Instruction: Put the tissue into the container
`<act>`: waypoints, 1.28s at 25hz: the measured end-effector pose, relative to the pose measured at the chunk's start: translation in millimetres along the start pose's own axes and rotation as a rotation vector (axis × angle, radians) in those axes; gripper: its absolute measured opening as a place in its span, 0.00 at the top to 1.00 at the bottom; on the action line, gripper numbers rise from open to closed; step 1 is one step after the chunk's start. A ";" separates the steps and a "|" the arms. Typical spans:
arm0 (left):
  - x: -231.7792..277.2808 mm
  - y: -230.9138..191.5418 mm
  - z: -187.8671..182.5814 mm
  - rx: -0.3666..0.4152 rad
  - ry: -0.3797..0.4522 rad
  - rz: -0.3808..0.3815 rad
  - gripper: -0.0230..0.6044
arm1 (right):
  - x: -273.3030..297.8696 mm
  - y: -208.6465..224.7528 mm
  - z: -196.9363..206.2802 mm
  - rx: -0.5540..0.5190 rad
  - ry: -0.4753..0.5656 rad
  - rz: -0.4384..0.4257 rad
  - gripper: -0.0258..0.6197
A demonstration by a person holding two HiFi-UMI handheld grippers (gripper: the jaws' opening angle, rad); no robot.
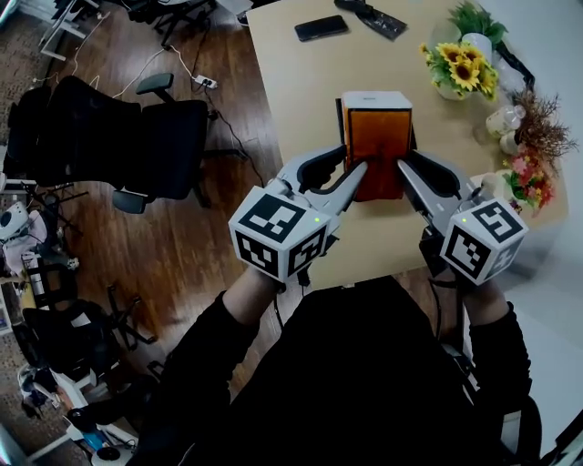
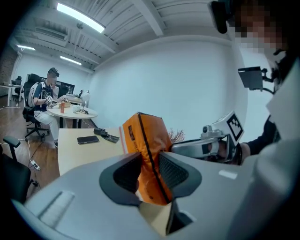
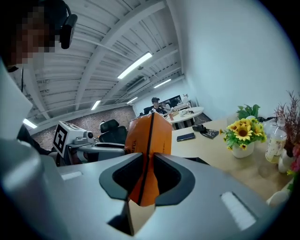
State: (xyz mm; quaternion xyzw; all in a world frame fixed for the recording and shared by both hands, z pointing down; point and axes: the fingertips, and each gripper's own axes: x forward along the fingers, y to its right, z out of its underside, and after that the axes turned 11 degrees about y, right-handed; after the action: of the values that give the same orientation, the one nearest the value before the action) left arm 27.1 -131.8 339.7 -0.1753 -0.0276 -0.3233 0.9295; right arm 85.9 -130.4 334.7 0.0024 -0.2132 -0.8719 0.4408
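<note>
Black sleeves (image 1: 205, 355), grey left claw (image 1: 361, 168) and right claw (image 1: 402, 167), black-and-white marker cubes (image 1: 278, 235)

1. Pack (image 1: 378, 146): orange with a black seam stripe.
2. Left gripper (image 1: 358, 171) and right gripper (image 1: 404, 168): grey, with dark jaws and white cubes bearing black square markers.
3. Counter (image 1: 301, 82): pale tan.
4. Sunflowers (image 1: 463, 65): yellow.
5. Phone (image 1: 321, 27): black.

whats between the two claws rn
The tissue pack, orange, fills the gap: the left claw and the right claw each pinch one side of it. The head view shows it best.
</note>
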 end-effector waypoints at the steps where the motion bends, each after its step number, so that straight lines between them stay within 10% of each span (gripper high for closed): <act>1: 4.3 -3.0 2.2 -0.011 -0.010 -0.003 0.80 | 2.7 5.1 1.6 0.010 -0.007 -0.004 0.84; 32: 80.9 -87.2 98.9 -0.322 -0.291 -0.086 0.80 | 75.9 103.0 92.3 0.284 -0.288 -0.007 0.85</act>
State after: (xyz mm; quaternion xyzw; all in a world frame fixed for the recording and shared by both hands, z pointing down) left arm 43.8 -209.2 472.5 -0.3648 -0.1169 -0.3342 0.8611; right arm 100.8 -208.3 471.0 -0.0595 -0.3948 -0.8260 0.3979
